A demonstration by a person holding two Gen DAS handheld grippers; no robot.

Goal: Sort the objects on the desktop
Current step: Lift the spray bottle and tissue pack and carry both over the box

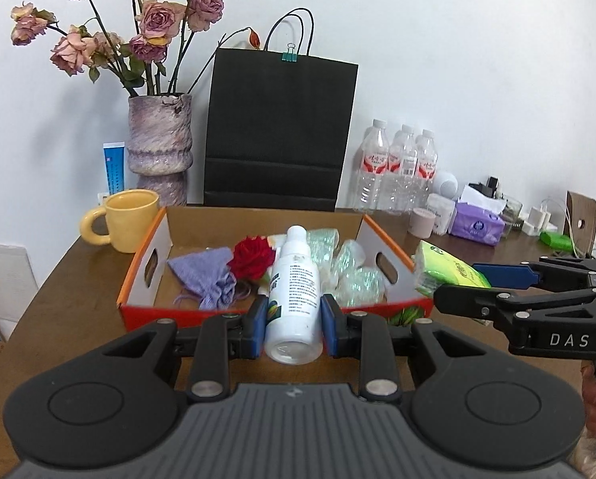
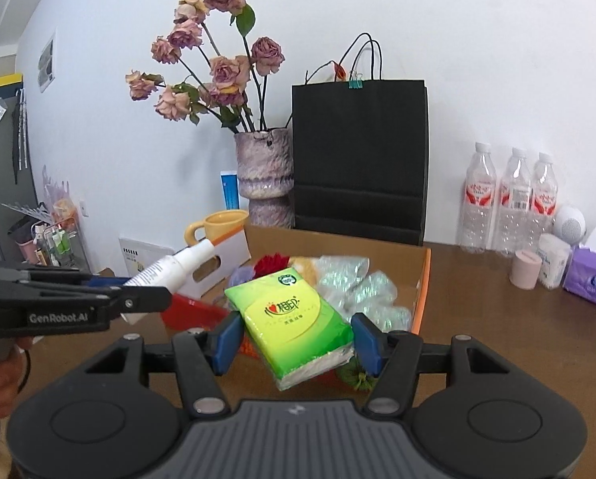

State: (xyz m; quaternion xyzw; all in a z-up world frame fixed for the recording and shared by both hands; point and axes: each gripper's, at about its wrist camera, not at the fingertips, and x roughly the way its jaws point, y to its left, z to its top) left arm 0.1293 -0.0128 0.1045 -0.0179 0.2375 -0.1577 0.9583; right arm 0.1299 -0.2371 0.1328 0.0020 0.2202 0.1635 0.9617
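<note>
My left gripper (image 1: 294,319) is shut on a white spray bottle (image 1: 294,283), held cap forward just above the front wall of an open cardboard box (image 1: 146,247) with an orange rim. In the box lie a purple pouch (image 1: 206,275), a red rose (image 1: 252,257) and clear bubble-wrap packets (image 1: 353,275). My right gripper (image 2: 298,339) is shut on a green tissue pack (image 2: 294,319), tilted, over the box's near right corner (image 2: 423,279). In the right wrist view, the left gripper (image 2: 138,291) and the bottle (image 2: 174,265) come in from the left.
On the brown table (image 1: 70,299) stand a yellow mug (image 1: 132,219), a vase of dried roses (image 1: 160,151), a black paper bag (image 1: 278,135) and three water bottles (image 1: 397,167). A pink cup (image 1: 421,221) and purple tissue pack (image 1: 477,223) sit right of the box.
</note>
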